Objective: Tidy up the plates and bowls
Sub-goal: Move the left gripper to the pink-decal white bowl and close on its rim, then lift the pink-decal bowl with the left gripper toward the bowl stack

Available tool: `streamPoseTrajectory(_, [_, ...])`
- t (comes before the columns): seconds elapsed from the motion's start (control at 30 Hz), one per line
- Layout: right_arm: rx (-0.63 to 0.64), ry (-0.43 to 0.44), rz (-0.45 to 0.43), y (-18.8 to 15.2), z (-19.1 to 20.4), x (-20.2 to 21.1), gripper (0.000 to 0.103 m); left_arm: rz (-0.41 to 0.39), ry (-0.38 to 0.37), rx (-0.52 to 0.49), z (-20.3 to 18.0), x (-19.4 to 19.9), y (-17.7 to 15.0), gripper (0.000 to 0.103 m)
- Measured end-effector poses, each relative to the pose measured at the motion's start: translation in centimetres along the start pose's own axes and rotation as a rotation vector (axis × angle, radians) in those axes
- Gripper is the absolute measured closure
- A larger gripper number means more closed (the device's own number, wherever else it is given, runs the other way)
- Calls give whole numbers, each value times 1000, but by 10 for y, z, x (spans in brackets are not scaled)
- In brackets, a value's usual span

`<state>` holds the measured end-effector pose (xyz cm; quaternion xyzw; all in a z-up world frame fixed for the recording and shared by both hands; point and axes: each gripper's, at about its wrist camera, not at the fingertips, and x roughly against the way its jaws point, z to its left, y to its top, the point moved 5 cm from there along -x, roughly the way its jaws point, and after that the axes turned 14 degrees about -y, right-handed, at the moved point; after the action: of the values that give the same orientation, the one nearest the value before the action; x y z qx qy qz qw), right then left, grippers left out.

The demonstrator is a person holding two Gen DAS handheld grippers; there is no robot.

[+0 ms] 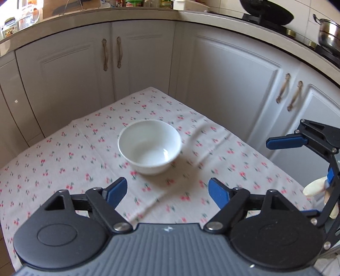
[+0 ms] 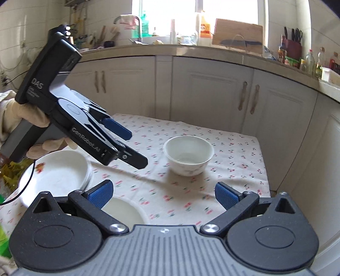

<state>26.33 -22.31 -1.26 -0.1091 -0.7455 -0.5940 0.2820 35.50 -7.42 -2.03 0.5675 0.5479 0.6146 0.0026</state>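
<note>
Both tongs (image 1: 167,192) (spread) face one bowl (image 1: 149,146).

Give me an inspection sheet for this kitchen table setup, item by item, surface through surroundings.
Surface: table under a cherry-print cloth, creased.
Job's things: white bowl upright and empty mid-table; stacked white plates at the near left; another white dish partly hidden behind the right claw.
Clutter: nothing seen on the cloth.
Grippers: left claw open, empty, aimed at the bowl; right claw open, empty.
Cables: a dark cable crosses the plates' rim.
Surroundings: white cabinets; wok and steel pot on the stove; cutting board, bottles and knives on the counter.
</note>
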Motion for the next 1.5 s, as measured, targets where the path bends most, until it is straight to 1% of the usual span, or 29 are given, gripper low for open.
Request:
streamPoseTrajectory(0.13, [-22, -1, 26, 7, -12, -26, 0, -1, 6, 5, 15, -18, 13, 19])
streamPoseTrajectory(0.33, [-16, -4, 60, 14, -24, -66, 0, 9, 5, 43, 39, -44, 27, 19])
streamPoseTrajectory(0.57, [11, 0, 113, 13, -24, -106, 0, 27, 12, 62, 64, -69, 38, 19])
streamPoseTrajectory(0.73, [30, 6, 132, 11, -22, -127, 2, 31, -4, 83, 76, -83, 44, 19])
streamPoseTrajectory(0.87, [48, -3, 143, 13, -19, -142, 3, 42, -14, 96, 84, -95, 47, 22])
streamPoseTrajectory(1.0, [68, 0, 146, 13, -15, -153, 8, 53, -23, 99, 88, -104, 46, 23])
streamPoseTrajectory(1.07, [70, 1, 150, 13, -14, -158, 11, 55, -31, 104, 90, -107, 45, 27])
streamPoseTrajectory(1.1, [72, 3, 151, 13, -13, -161, 13, 57, -36, 106, 91, -108, 44, 27])
streamPoseTrajectory(1.13, [75, 4, 151, 13, -12, -162, 15, 58, -38, 104, 91, -109, 44, 27])
streamPoseTrajectory(1.2, [77, 5, 148, 12, -11, -165, 15, 63, -39, 99, 91, -112, 42, 28])
streamPoseTrajectory(1.27, [79, 4, 142, 13, -9, -166, 18, 67, -47, 99, 92, -113, 41, 31])
streamPoseTrajectory(1.4, [85, 3, 132, 13, -8, -166, 21, 66, -59, 94, 91, -115, 41, 32])
streamPoseTrajectory(1.5, [104, -5, 122, 14, -4, -166, 21, 68, -63, 87, 90, -115, 42, 32])
